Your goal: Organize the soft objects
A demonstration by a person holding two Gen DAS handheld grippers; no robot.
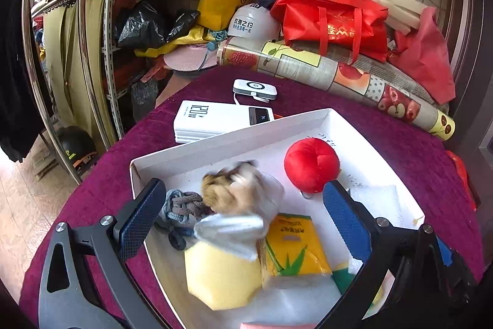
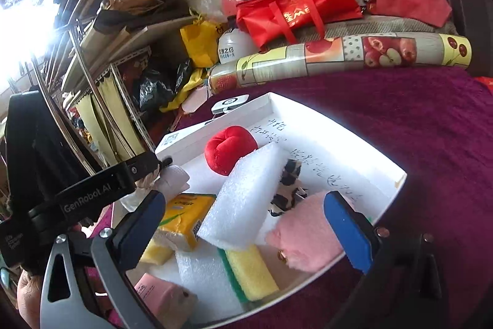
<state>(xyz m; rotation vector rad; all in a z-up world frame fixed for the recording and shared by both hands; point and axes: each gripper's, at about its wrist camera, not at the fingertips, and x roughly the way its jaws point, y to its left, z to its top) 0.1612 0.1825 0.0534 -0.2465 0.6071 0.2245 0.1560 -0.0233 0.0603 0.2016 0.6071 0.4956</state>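
Left wrist view
Left gripper (image 1: 243,205): jaws wide apart, nothing between the pads, poised over the near-left part of the box.
White box (image 1: 234,133): shallow, open, on a maroon cloth (image 1: 400,125).
Soft items: a blurred brown and white furry toy (image 1: 237,190) sits between the fingers' lines of sight, beside a grey knitted piece (image 1: 181,207); a yellow sponge (image 1: 222,276) lies nearer the camera; a yellow tissue pack (image 1: 292,245) lies to its right.
Red plush ball (image 1: 311,165): deeper in the box, apart from the others.
Behind the box: a white power bank (image 1: 215,122) and a small white device (image 1: 254,88).

Right wrist view
Right gripper (image 2: 246,221): jaws spread, holding nothing, above the box's near end.
White foam block (image 2: 243,196): tilted, leaning over the tissue pack and a yellow-green sponge (image 2: 251,272).
Pink furry piece (image 2: 305,236): by the right finger, touching the foam.
Pink pack (image 2: 160,295): at the near corner.
Black and white patterned item (image 2: 289,174): partly hidden behind the foam.
Left gripper: its black frame enters at left, over the box's left rim.
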